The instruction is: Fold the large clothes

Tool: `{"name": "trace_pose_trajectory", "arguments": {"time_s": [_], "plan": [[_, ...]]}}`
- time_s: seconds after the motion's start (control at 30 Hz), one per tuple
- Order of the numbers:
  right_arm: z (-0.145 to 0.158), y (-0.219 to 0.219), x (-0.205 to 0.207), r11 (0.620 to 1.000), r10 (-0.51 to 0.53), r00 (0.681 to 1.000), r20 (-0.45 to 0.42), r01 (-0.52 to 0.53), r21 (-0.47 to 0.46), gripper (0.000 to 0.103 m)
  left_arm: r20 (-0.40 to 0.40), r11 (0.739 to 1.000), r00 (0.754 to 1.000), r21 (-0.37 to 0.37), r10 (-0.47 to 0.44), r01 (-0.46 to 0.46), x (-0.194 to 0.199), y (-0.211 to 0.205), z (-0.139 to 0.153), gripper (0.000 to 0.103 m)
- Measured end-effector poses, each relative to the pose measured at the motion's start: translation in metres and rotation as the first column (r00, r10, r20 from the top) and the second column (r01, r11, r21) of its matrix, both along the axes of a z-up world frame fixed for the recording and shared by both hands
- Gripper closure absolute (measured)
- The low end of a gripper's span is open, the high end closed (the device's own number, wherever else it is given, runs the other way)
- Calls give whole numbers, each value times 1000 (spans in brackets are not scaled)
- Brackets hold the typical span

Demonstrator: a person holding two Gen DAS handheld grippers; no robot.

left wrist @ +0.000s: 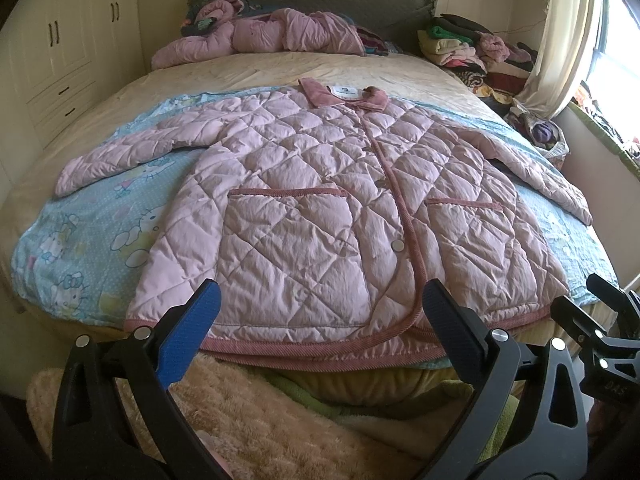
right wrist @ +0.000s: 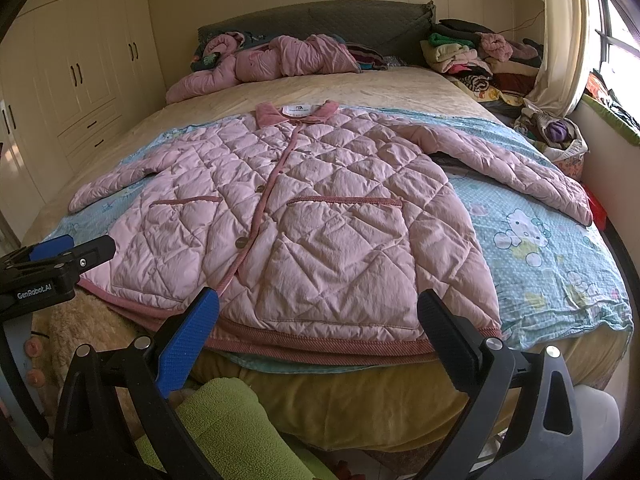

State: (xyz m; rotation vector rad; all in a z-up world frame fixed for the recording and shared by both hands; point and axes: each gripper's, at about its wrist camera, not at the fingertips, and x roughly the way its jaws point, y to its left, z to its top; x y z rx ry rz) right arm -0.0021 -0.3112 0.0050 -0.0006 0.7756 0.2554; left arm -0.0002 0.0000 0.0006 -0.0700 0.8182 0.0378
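A pink quilted jacket (left wrist: 320, 200) lies flat and face up on the bed, buttoned, collar far, hem near, both sleeves spread out; it also shows in the right wrist view (right wrist: 304, 216). My left gripper (left wrist: 320, 304) is open and empty, just short of the hem's middle. My right gripper (right wrist: 320, 308) is open and empty before the hem's right half. The right gripper shows at the left view's right edge (left wrist: 600, 312). The left gripper shows at the right view's left edge (right wrist: 68, 252), by the hem's left corner.
A blue Hello Kitty sheet (left wrist: 88, 240) lies under the jacket on the beige bed (left wrist: 248, 72). Another pink jacket (left wrist: 260, 32) lies crumpled by the headboard. Piled clothes (left wrist: 472, 48) fill the far right. Wardrobes (left wrist: 68, 40) stand left, a curtained window (left wrist: 616, 40) right. Fleece blankets (right wrist: 232, 420) lie below my grippers.
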Motion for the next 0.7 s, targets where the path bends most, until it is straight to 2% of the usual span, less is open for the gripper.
{"name": "trace_pose_trajectory", "arguments": {"time_s": [0.7], "plan": [[-8, 5, 7, 1000, 6, 1000, -9, -6, 2, 4, 0, 1000, 1000, 2, 2, -2, 0, 0, 0, 9]]}}
